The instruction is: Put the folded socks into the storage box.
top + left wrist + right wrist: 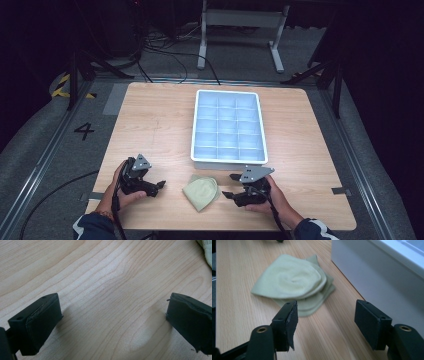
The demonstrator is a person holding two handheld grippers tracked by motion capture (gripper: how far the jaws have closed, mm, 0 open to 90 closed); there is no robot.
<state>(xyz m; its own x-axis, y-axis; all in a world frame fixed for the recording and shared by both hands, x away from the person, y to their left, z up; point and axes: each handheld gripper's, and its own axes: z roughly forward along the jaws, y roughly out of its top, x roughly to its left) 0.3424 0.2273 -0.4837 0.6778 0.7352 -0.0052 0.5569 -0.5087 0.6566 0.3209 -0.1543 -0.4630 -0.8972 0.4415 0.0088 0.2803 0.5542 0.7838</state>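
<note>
Fingers point(372, 323) of both grippers wide, holding nothing; folded green cloth point(201, 191) between them; white divided tray point(228, 159) compartments empty.

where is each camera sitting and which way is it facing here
High view: above the person's side, looking forward and down on the table, the white tray and the green cloth; both hands, left gripper and right gripper show.
Left gripper view: rides the left gripper, facing bare tabletop between its open jaws, cloth corner at top right.
Right gripper view: rides the right gripper, facing the cloth, tray wall beside it, jaws open.
All three share the cloth.
</note>
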